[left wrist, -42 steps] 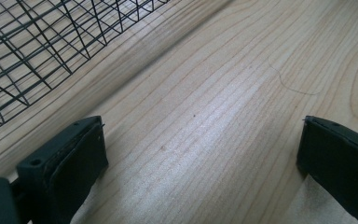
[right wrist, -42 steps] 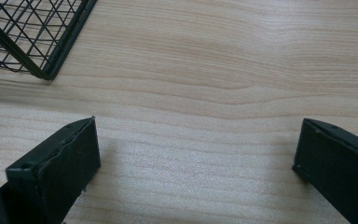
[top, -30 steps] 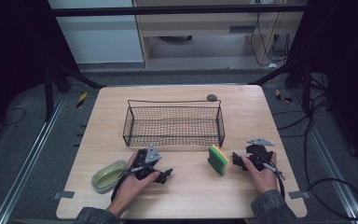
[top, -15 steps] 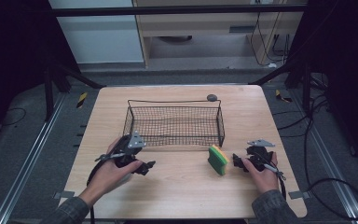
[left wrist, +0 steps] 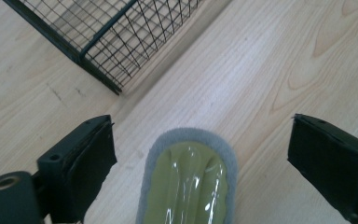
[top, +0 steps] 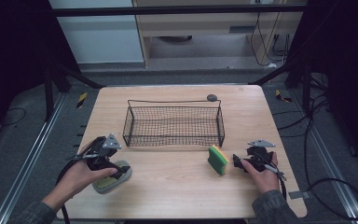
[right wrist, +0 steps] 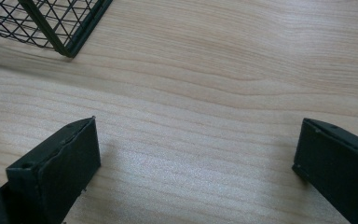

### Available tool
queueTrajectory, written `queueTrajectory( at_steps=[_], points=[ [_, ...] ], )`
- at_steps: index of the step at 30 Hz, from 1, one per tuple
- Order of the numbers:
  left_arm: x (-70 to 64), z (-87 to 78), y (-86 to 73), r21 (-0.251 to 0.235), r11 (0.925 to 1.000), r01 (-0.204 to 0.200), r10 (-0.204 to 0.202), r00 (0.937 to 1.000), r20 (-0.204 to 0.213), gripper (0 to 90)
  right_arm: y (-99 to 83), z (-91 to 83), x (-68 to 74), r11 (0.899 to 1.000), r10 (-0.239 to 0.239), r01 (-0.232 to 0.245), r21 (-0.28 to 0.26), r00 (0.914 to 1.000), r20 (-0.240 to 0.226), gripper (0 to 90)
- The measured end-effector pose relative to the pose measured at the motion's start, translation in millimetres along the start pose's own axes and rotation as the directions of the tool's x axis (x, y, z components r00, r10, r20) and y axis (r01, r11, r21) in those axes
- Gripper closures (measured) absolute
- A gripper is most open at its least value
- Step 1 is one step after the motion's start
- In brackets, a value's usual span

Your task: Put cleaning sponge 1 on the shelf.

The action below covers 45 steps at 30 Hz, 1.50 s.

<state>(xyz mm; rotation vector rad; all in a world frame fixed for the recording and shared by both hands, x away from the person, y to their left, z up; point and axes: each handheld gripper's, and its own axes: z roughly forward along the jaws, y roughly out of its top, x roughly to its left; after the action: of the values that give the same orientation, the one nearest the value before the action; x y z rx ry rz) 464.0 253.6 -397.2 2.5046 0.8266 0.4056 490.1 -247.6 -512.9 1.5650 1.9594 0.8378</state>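
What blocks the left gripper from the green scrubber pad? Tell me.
Nothing visible. The left gripper is open, its fingers either side of the oval green scrubber pad with a grey rim, bare wooden table around it.

In the left gripper view the green scrubber (left wrist: 186, 182) is cut off by the bottom edge. In the high view the left gripper (top: 114, 169) hides part of it.

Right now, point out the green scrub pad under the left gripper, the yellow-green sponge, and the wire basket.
green scrub pad (left wrist: 186, 184): left gripper view, on its glossy green top.
yellow-green sponge (top: 218, 159): high view, on its green face.
wire basket (top: 174, 139): high view, on its near wall.
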Motion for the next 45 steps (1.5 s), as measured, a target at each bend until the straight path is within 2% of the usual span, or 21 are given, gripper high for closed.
queueTrajectory(
  at_steps=[8,19,25,27,31,35,37,38,45],
  points=[
    [5.1,1.0,-9.7,0.062,0.9981,0.005,-0.006,0.9998,0.020,21.3,-0.4,-0.4,0.4,1.000,0.002,-0.002,0.001,1.0000,-0.001,0.5],
    [11.5,7.0,-18.5,0.134,0.9909,0.009,-0.015,0.9989,0.043,31.1,-0.5,-0.4,0.4,1.000,0.002,-0.002,0.000,1.0000,0.000,0.5],
    [14.9,14.7,-24.3,0.191,0.9817,-0.003,-0.010,0.9975,0.070,38.9,-0.5,-0.5,0.5,1.000,0.002,-0.002,0.000,1.0000,0.000,0.5],
    [15.2,15.4,-24.6,0.195,0.9809,-0.006,-0.009,0.9973,0.073,41.5,-0.5,-0.4,0.4,1.000,0.001,-0.001,0.001,1.0000,0.000,0.5],
    [16.3,20.9,-24.8,0.223,0.9747,-0.018,-0.003,0.9956,0.093,45.7,-0.5,-0.5,0.5,1.000,0.002,-0.002,0.001,1.0000,0.000,0.6],
    [16.6,23.5,-24.0,0.230,0.9729,-0.020,-0.003,0.9952,0.098,50.3,-0.5,-0.5,0.5,1.000,0.002,-0.002,0.001,1.0000,0.000,0.5],
    [17.0,24.9,-23.2,0.240,0.9704,-0.029,0.005,0.9947,0.102,51.7,-0.5,-0.4,0.4,1.000,0.001,-0.001,0.001,1.0000,-0.001,0.5],
    [17.6,26.7,-22.3,0.255,0.9660,-0.042,0.015,0.9942,0.106,52.7,-0.4,-0.5,0.4,1.000,0.000,0.000,0.002,1.0000,0.000,0.5],
    [20.1,33.3,-22.0,0.279,0.9593,-0.046,0.015,0.9933,0.114,56.7,-0.4,-0.5,0.3,1.000,0.000,0.000,0.002,1.0000,-0.001,0.5]
  ],
)
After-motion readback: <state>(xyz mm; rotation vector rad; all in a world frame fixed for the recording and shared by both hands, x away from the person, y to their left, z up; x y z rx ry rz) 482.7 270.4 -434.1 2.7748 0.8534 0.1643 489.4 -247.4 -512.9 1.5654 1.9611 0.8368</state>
